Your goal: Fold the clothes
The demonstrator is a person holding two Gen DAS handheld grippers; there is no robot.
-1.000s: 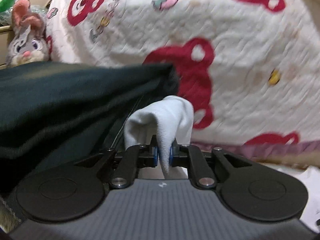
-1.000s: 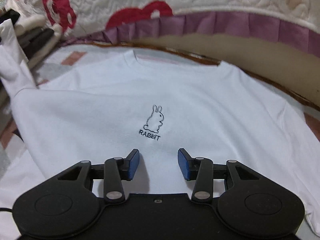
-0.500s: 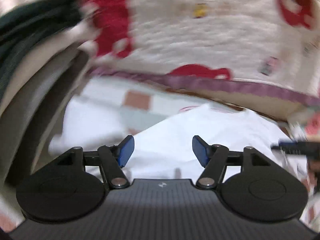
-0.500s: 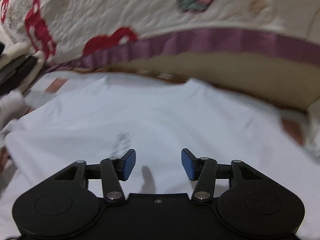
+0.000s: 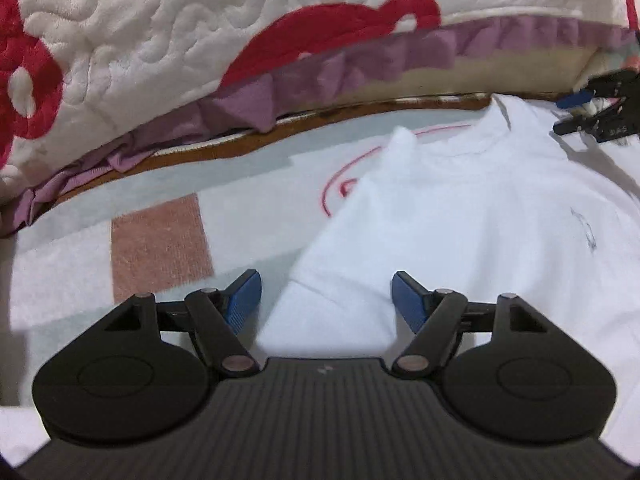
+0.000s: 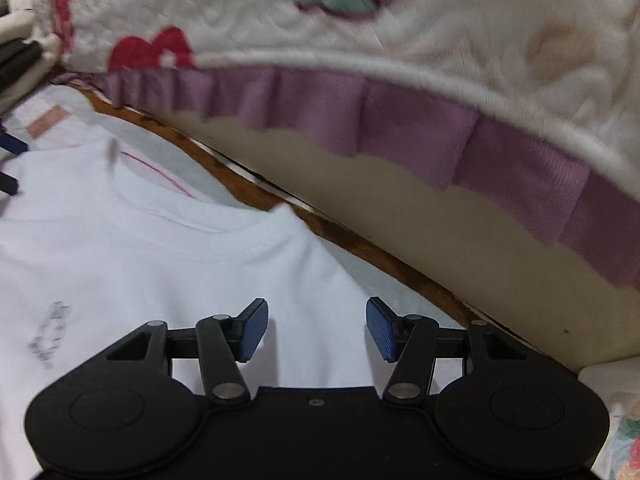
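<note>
A white T-shirt (image 5: 460, 216) with a small rabbit print (image 6: 50, 334) lies spread flat on a pale patterned blanket (image 5: 160, 236). My left gripper (image 5: 326, 298) is open just above the shirt's left sleeve and shoulder edge, with nothing between its blue pads. In the right wrist view the shirt (image 6: 140, 272) fills the lower left, its collar (image 6: 208, 236) ahead. My right gripper (image 6: 316, 330) is open over the right shoulder. The right gripper's fingers (image 5: 592, 108) show at the far right of the left wrist view.
A quilted cream bedspread (image 5: 160, 40) with red shapes and a purple ruffle (image 6: 400, 120) hangs along the far side. A brown wooden edge (image 5: 240, 144) runs under it. A stack of folded clothes (image 6: 18, 56) sits at the far left.
My left gripper has let go of the white sleeve and opened, swinging down from the dark folded pile to the shirt's left shoulder. My right gripper moved right toward the collar and right shoulder.
</note>
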